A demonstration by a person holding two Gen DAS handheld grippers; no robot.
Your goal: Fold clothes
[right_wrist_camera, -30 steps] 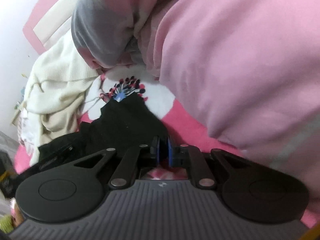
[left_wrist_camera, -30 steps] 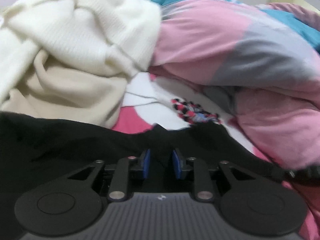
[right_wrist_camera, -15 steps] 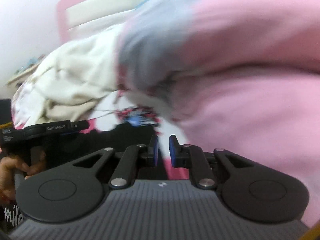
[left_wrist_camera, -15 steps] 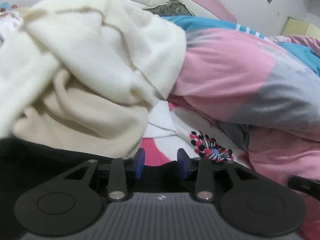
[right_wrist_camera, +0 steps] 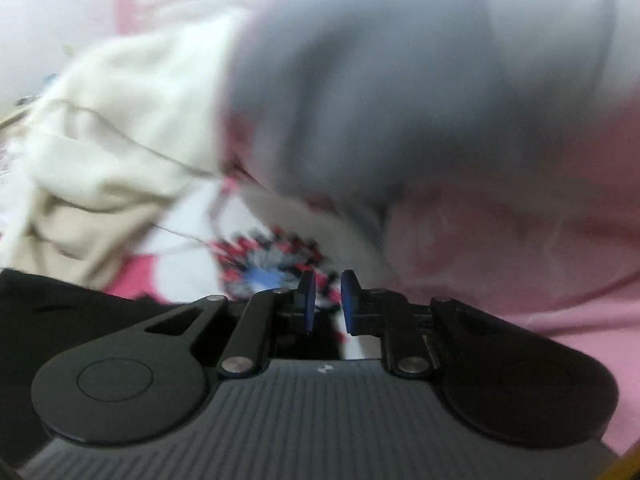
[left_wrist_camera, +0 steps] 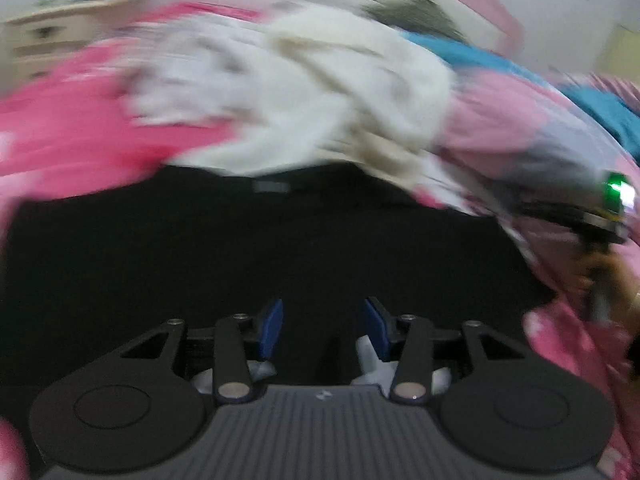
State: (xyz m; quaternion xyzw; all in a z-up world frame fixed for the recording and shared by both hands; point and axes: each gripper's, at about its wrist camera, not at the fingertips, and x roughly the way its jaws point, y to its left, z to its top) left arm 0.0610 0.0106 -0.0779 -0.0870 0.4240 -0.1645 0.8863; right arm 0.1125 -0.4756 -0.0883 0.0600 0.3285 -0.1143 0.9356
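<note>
A black garment (left_wrist_camera: 280,248) lies spread flat on the bed, filling the middle of the left wrist view. My left gripper (left_wrist_camera: 324,330) hovers over its near part. Its jaws are opening, with only a gap between the blue pads (left_wrist_camera: 272,330). In the right wrist view the black garment (right_wrist_camera: 60,304) shows only at the lower left. My right gripper (right_wrist_camera: 328,304) is beside it over the flowered sheet (right_wrist_camera: 272,256). Its jaws are opening a little and hold nothing. Both views are blurred by motion.
A heap of cream and white clothes (left_wrist_camera: 320,92) lies just beyond the black garment. A bulky pink, grey and blue quilt (right_wrist_camera: 420,100) rises on the right. The other gripper with a green light (left_wrist_camera: 614,194) and a hand (left_wrist_camera: 608,276) are at the right edge. Pink bedding (left_wrist_camera: 72,136) spreads to the left.
Both grippers let go of the black garment's edge and their jaws parted, the left widely. The left gripper drew back and swung left, and the garment now lies spread before it.
</note>
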